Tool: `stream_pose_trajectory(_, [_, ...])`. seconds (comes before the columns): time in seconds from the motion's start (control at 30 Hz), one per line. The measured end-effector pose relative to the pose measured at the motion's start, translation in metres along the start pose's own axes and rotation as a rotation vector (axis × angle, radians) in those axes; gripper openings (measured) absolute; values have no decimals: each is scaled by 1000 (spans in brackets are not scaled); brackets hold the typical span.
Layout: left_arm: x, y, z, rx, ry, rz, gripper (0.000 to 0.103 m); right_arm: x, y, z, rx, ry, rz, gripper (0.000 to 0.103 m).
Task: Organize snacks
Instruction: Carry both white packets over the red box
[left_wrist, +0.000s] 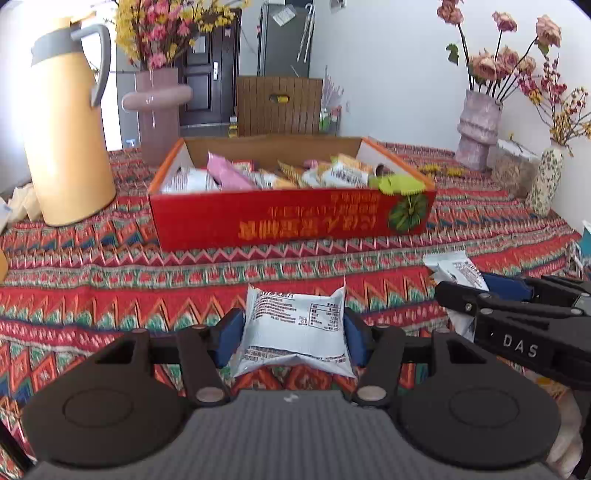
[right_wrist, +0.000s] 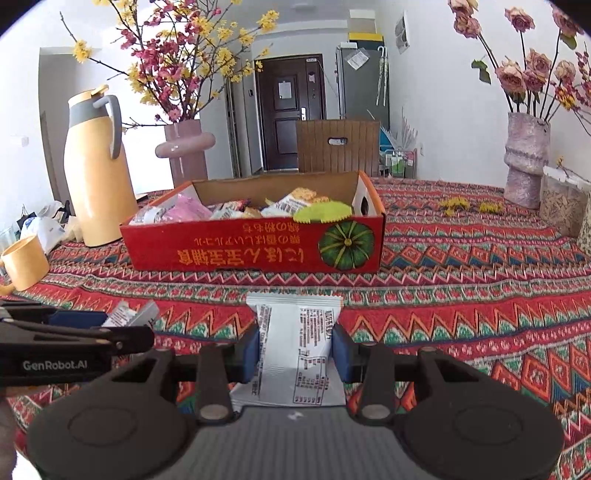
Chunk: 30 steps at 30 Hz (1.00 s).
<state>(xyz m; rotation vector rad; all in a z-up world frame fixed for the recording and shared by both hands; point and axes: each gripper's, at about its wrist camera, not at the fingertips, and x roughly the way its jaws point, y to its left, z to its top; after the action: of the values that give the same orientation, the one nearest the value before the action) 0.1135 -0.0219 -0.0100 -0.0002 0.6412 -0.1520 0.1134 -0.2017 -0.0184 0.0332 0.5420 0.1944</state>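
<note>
Through my left wrist camera, the left claw (left_wrist: 294, 334) pinches a white snack packet (left_wrist: 293, 328) between its blue pads, the red snack box (left_wrist: 291, 218) ahead, and "DAS" reads on the right claw (left_wrist: 480, 291). My right wrist camera shows that claw clamped narrow on another white packet (right_wrist: 295, 343), "GenRobot.AI" on the left claw's side, and a yellow mug (right_wrist: 24, 262) only visible here.

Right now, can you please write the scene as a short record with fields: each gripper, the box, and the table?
left gripper: shut on a white snack packet, held above the cloth
right gripper: shut on a second white packet
box: red cardboard, open top, many snack packets inside, stands ahead of both grippers
table: covered by a red patterned cloth
beside box: yellow jug, pink vase
</note>
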Motion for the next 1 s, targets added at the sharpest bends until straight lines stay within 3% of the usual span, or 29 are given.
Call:
stream_pose_trajectory(0.5, [-1, 3, 83, -6, -183, 44, 59, 29, 1, 71, -31, -129, 1, 40])
stream_pose_trajectory(1.0, [47, 21, 147, -92, -250, 115, 59, 92, -1, 139, -48, -195, 1, 40])
